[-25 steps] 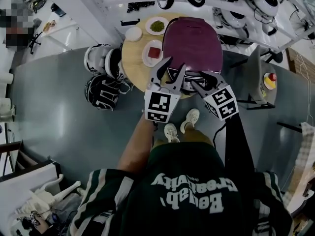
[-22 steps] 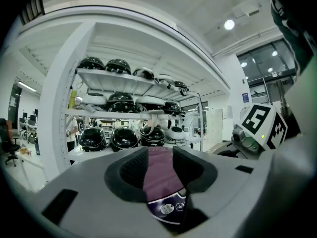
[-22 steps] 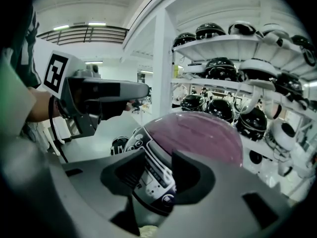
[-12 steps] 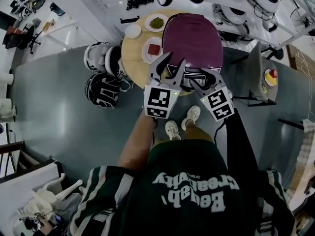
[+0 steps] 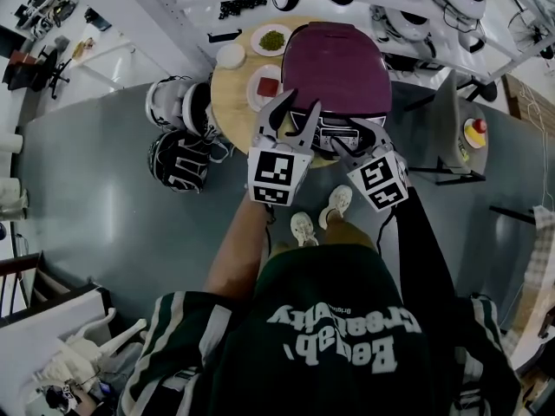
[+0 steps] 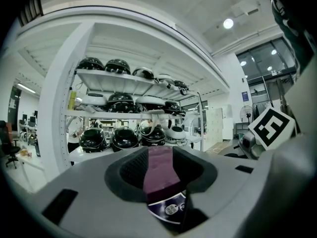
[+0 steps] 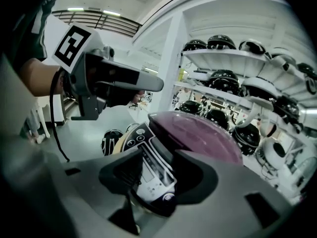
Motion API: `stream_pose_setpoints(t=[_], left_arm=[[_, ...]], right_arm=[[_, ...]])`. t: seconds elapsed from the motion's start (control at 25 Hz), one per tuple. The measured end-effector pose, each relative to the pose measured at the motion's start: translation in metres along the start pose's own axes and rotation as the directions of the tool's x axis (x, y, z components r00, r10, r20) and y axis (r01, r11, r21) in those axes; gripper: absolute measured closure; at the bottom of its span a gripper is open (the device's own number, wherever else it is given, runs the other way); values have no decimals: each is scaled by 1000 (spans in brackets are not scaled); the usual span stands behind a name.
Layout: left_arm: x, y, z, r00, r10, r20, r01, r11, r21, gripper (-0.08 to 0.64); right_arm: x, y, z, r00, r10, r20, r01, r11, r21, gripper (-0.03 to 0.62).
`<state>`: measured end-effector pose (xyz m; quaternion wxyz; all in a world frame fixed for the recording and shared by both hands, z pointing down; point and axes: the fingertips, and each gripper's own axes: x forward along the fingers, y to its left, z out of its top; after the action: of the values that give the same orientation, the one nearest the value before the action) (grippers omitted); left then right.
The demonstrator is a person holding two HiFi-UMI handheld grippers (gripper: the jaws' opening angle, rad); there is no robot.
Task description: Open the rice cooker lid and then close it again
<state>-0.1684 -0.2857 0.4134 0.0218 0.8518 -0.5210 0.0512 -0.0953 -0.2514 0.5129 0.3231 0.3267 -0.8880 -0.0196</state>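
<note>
The rice cooker (image 5: 336,68) stands on a round wooden table (image 5: 227,102) with its purple lid down. My left gripper (image 5: 295,113) hovers at the cooker's front left, jaws spread and nothing between them. In the left gripper view the purple lid (image 6: 159,168) and the dark control panel (image 6: 171,208) show through the gap. My right gripper (image 5: 350,137) is at the cooker's front panel. Its jaws have just been opening and grip nothing. The right gripper view looks onto the control panel (image 7: 148,175) and the lid (image 7: 198,135).
A white bowl (image 5: 232,55), a plate of green food (image 5: 272,40) and a plate of red food (image 5: 268,87) sit left of the cooker. Helmets (image 5: 178,161) lie on the floor by the table. A grey stand (image 5: 460,137) is at the right, and helmet shelves behind.
My right gripper has rolled a little, its marker cube turning, and its jaws stand slightly wider. Both grippers stay at the cooker's front. The lid has not moved.
</note>
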Motion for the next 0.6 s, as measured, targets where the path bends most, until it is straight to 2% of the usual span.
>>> stream_pose_setpoints(t=[0.4,0.6], left_arm=[[-7,3,-2,1000,8,-4,-8,1000,-1,406],[-7,-5,-9,1000,-1,-18,1,1000,-11,407]], right_arm=[[2,-2,3,1000,3,-2,-3,999,34,382],[-1,-5,2,1000,-3,1,3,999,46,405]])
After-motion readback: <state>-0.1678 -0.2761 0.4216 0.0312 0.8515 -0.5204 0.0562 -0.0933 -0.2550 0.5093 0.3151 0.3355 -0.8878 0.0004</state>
